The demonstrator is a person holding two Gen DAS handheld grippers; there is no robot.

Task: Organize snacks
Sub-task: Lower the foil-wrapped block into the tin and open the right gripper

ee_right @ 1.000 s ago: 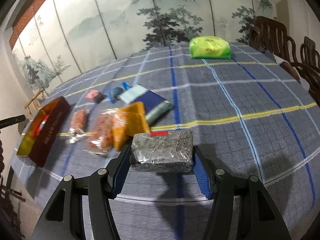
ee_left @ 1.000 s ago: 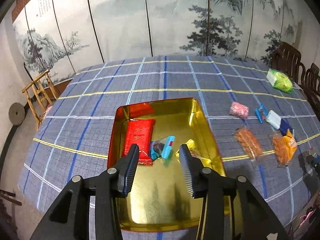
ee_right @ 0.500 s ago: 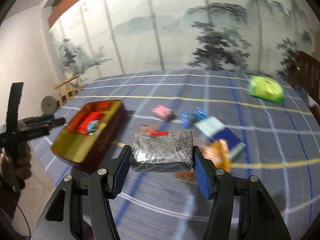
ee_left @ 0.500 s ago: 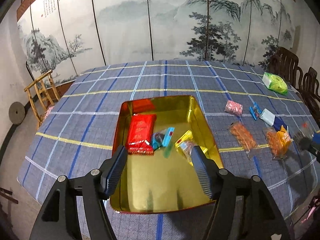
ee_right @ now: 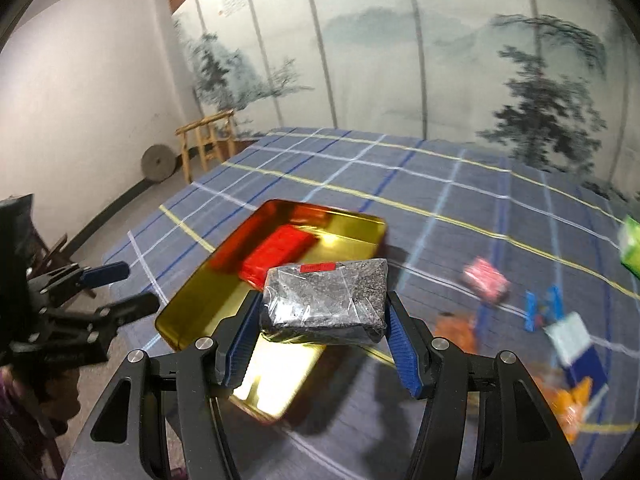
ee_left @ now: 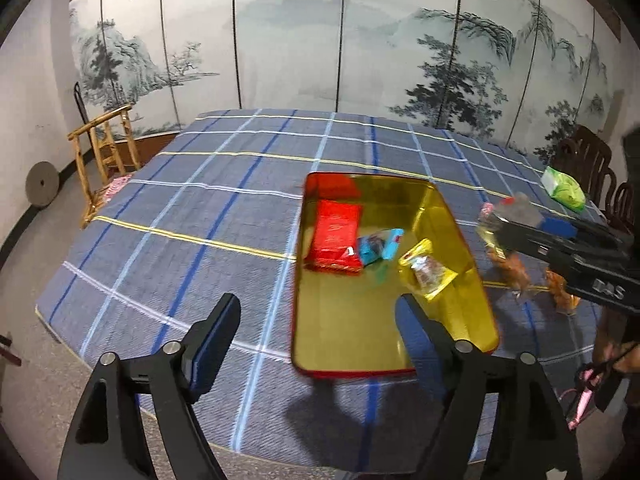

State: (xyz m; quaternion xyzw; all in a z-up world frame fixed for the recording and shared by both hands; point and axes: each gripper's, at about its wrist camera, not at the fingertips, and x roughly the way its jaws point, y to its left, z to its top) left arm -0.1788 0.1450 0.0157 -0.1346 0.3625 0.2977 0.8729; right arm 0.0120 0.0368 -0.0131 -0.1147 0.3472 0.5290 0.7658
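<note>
Clamped in my right gripper (ee_right: 322, 330), the grey snack pack (ee_right: 325, 300) hung over the gold tin tray (ee_right: 192, 300); my left gripper (ee_left: 316, 344) was opening, jaws empty.

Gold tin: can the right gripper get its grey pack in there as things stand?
Probably yes. The gold tin is lidless, its near half bare, and the right gripper holds the grey pack just above; the left gripper, opening and empty, sits off to the side.

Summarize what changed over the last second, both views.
Right tongs, shut on the grey packet, swung from the loose snacks over to the gold tin. Left tongs, empty, are opening and backed off the tin. Red packet and other snacks in the tin unchanged.
</note>
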